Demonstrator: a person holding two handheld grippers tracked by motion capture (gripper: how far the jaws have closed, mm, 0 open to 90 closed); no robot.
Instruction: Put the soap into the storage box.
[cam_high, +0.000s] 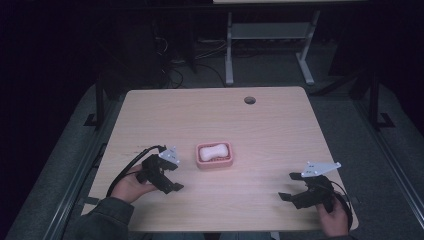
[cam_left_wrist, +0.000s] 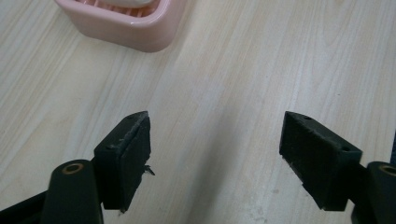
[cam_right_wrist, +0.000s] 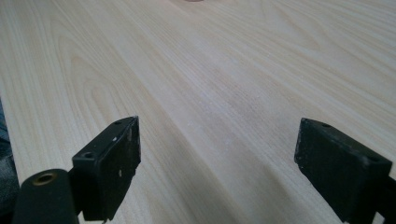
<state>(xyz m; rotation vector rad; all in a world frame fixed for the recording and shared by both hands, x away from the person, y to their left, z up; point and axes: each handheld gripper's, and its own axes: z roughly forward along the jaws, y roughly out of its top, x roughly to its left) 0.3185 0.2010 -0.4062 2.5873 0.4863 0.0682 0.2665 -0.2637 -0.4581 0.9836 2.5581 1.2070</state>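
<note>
A pink soap dish (cam_high: 202, 163) sits at the middle of the wooden table (cam_high: 260, 135), with a white bar of soap (cam_high: 214, 151) lying in it. My left gripper (cam_high: 175, 178) is just left of the dish and a little nearer to me, open, with nothing between its jaws. In the left gripper view the dish (cam_left_wrist: 126, 25) is at the top left, beyond the open gripper (cam_left_wrist: 215, 140) over bare wood. My right gripper (cam_high: 287, 186) hovers near the front right of the table, also open. In the right gripper view the empty gripper (cam_right_wrist: 217, 149) points across bare tabletop (cam_right_wrist: 210, 70).
A round cable hole (cam_high: 249, 100) is near the table's far edge. Behind the table stands a white desk frame (cam_high: 229, 50), with cables on the dark floor (cam_high: 175, 70). Bare wood lies between the dish and the right gripper.
</note>
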